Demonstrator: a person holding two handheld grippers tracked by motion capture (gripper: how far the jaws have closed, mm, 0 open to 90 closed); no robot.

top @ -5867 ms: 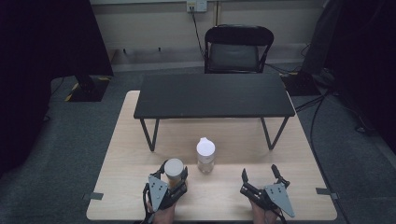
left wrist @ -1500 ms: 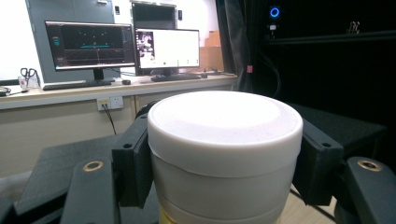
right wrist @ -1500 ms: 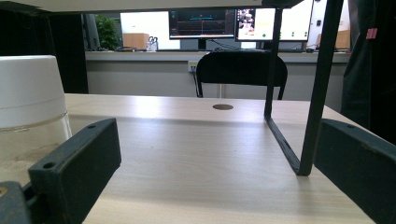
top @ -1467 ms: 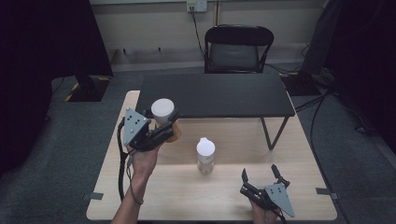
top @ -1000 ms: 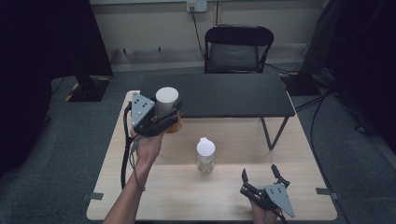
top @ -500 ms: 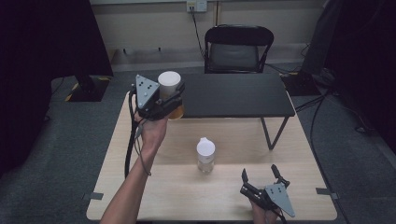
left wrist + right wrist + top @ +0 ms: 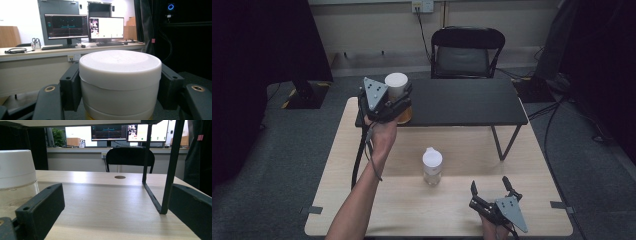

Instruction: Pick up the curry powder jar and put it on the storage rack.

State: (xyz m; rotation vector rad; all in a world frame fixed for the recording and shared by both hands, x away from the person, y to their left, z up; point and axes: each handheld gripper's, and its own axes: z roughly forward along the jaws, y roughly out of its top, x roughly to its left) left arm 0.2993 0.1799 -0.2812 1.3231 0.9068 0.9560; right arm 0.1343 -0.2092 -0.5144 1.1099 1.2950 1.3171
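Carried farther up, the left gripper clamps a white-capped jar over the black shelf; rigid, probably light, held below its cap. Right gripper rests agape, empty.

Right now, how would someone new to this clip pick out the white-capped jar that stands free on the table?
Start at the light wooden table and find the black raised shelf across its far half. In front of the shelf, near the table's middle, stands a clear jar with a white lid. Unlike the white-lidded amber jar clamped in the left gripper at the shelf's left end, nothing touches it.
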